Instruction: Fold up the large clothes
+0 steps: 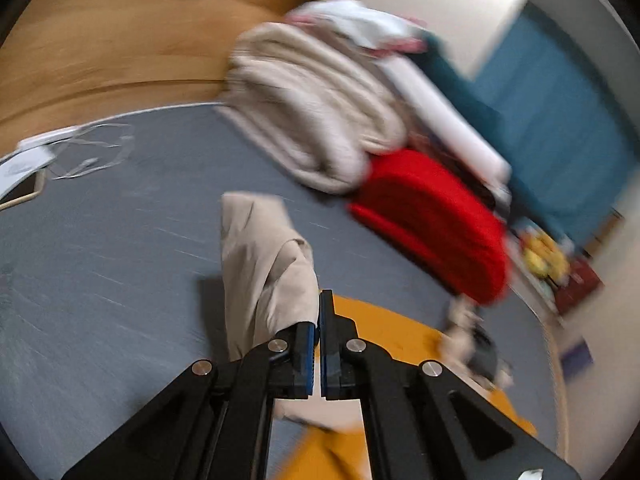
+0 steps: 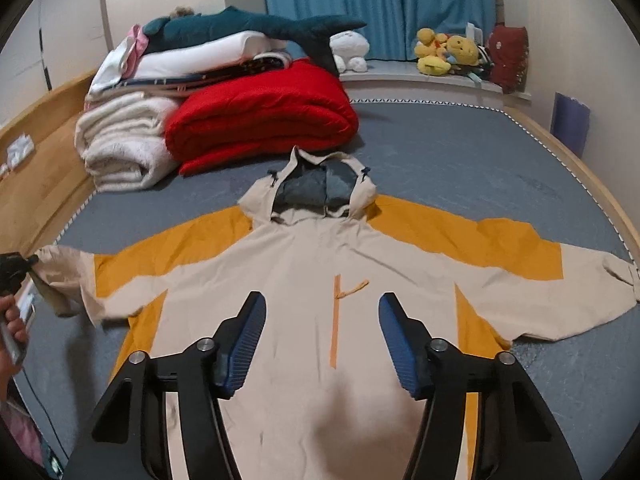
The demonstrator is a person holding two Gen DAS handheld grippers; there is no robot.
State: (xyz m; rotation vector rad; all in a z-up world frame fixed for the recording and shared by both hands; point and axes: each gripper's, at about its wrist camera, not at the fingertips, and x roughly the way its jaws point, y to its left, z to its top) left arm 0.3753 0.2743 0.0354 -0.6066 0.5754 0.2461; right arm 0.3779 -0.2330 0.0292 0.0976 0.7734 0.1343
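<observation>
A beige and orange hooded jacket lies flat, front up, on the grey bed, sleeves spread to both sides and hood at the far end. My left gripper is shut on the cuff of the jacket's left sleeve and holds it lifted off the bed; it also shows at the left edge of the right wrist view. My right gripper is open and empty, hovering over the jacket's lower chest. The left wrist view is blurred by motion.
A folded red quilt, rolled cream blankets and a stack of bedding with a teal shark plush lie at the far left. Plush toys sit on the sill. A wooden bed frame rims the mattress.
</observation>
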